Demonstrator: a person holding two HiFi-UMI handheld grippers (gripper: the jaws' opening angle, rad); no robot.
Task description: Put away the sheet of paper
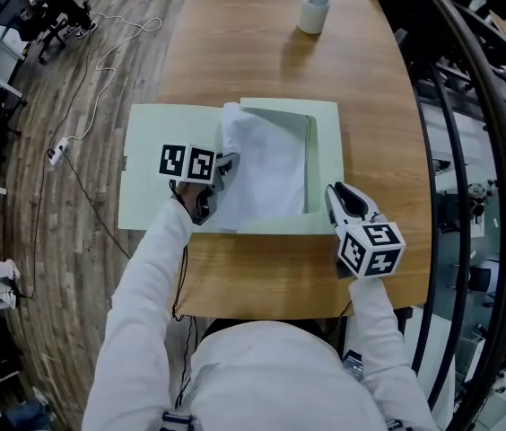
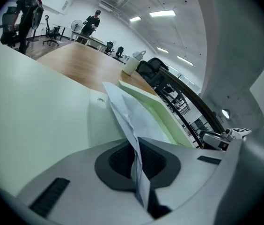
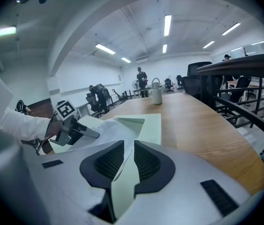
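Observation:
A pale green folder [image 1: 145,178] lies open on the wooden table [image 1: 235,52]. A white sheet of paper [image 1: 266,173] rests on the folder's right half, partly under its pocket flap. My left gripper [image 1: 228,164] is shut on the paper's left edge. In the left gripper view the paper [image 2: 122,111] runs straight between the closed pads of the left gripper [image 2: 135,146]. My right gripper [image 1: 332,196] is at the folder's lower right corner. In the right gripper view a strip of green folder [image 3: 148,128] passes between the nearly closed jaws of the right gripper [image 3: 128,156].
A white jug [image 1: 314,9] stands at the table's far end. A dark curved railing [image 1: 477,106] runs along the right side. On the wood floor at the left lie a power strip [image 1: 58,151] and a cable. Office chairs stand further back.

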